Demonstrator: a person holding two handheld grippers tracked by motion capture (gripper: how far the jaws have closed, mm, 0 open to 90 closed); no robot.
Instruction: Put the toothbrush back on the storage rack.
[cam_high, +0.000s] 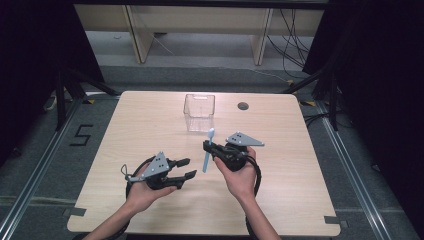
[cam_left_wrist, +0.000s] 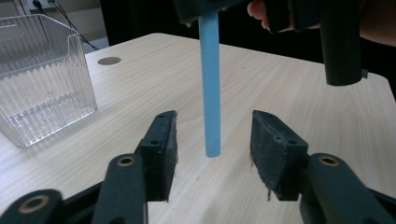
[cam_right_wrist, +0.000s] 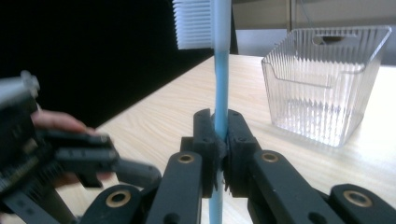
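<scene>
While the right gripper (cam_right_wrist: 221, 144) clamped the blue toothbrush (cam_right_wrist: 220, 93) mid-handle, bristle head up above its jaws, the handle's lower end hung down between the left gripper's (cam_left_wrist: 212, 140) pads. Left jaws stood apart, with clear gaps either side of the handle and no contact. Clear ribbed plastic bin (cam_high: 199, 111) sat on the wooden table (cam_high: 150, 125) just ahead of the right gripper, well ahead of the left.

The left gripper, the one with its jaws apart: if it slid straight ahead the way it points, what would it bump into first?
Probably the blue toothbrush: its handle hangs just ahead of the open left gripper, held by the right gripper. Depth is hard to judge.
</scene>
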